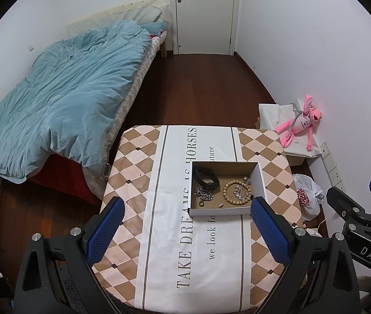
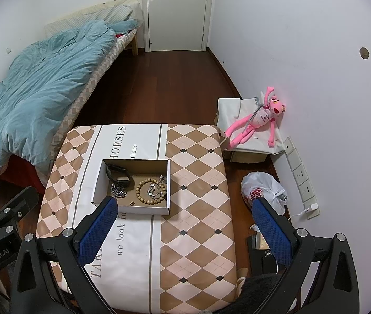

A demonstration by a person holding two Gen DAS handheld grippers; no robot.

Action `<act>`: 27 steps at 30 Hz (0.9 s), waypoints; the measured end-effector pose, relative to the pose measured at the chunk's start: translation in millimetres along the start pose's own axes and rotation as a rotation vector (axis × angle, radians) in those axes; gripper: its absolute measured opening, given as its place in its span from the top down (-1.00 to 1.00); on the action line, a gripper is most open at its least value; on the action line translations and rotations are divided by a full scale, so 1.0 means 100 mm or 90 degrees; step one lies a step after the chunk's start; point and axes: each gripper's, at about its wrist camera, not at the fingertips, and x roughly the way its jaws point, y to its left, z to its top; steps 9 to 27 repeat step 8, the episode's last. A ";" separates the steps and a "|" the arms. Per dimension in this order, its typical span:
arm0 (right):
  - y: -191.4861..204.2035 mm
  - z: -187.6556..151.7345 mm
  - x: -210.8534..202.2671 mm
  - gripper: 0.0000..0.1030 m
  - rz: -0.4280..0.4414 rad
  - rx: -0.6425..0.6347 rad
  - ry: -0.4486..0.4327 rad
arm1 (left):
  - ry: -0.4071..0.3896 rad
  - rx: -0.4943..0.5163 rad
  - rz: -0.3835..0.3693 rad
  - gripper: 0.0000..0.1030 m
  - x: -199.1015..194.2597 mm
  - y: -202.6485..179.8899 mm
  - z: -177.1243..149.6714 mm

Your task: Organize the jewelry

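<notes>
Where the diamond-patterned cloth covers the tabletop (image 1: pixel 138 183), a shallow cardboard box (image 1: pixel 260 180) sits toward its far right part, holding a black band (image 1: pixel 206 178), a silver chain (image 1: pixel 204 195) and a beaded bracelet (image 1: pixel 228 193). Both the left hand-held gripper (image 1: pixel 186 231) and the right hand-held gripper (image 2: pixel 183 229) hover spread wide, empty, over the near edge. A bed (image 2: pixel 36 89) under a blue duvet lines the left wall, a white door (image 2: pixel 177 10) stands beyond, and a pink plush toy (image 2: pixel 258 117) lies by the right wall.
</notes>
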 end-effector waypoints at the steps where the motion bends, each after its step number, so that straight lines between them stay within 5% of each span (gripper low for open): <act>1: 0.00 0.00 0.00 -1.00 0.000 0.000 0.000 | 0.001 0.000 0.000 -0.91 0.00 0.00 0.00; 27: 0.00 0.00 -0.02 -1.00 0.000 -0.001 0.000 | -0.003 -0.009 -0.009 -0.91 -0.04 0.00 -0.02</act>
